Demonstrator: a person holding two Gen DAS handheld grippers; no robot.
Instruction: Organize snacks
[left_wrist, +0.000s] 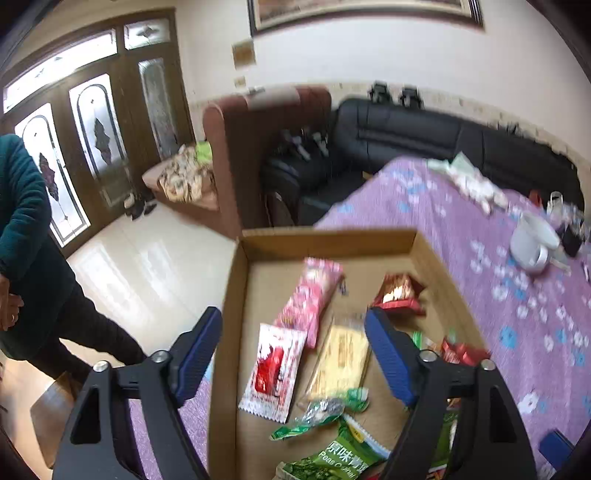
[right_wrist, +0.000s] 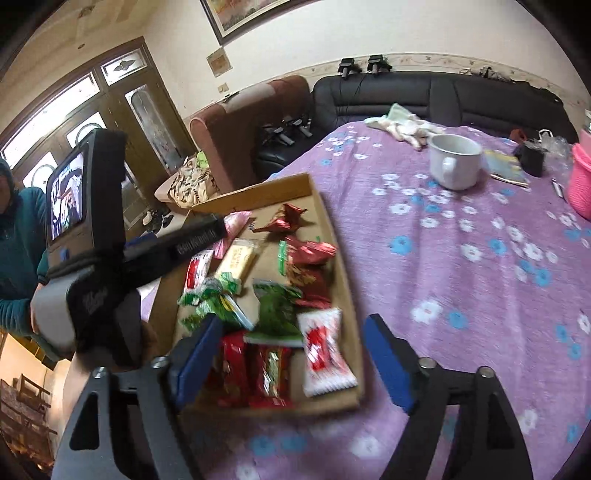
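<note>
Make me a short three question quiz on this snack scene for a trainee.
1. True or false: the right gripper is clamped on a packet.
2. Where do the snack packets lie? A) in the cardboard box B) in the white mug C) loose on the purple cloth
3. Fill in: the yellow packet lies between the red-and-white packet and the left gripper's right ____.

Key:
1. False; both the right and the left gripper are open and hold nothing.
2. A
3. finger

Matt cardboard box (left_wrist: 236, 295), glossy plastic snack wrappers (left_wrist: 275, 373), floral cloth tablecloth (right_wrist: 461, 258)
</note>
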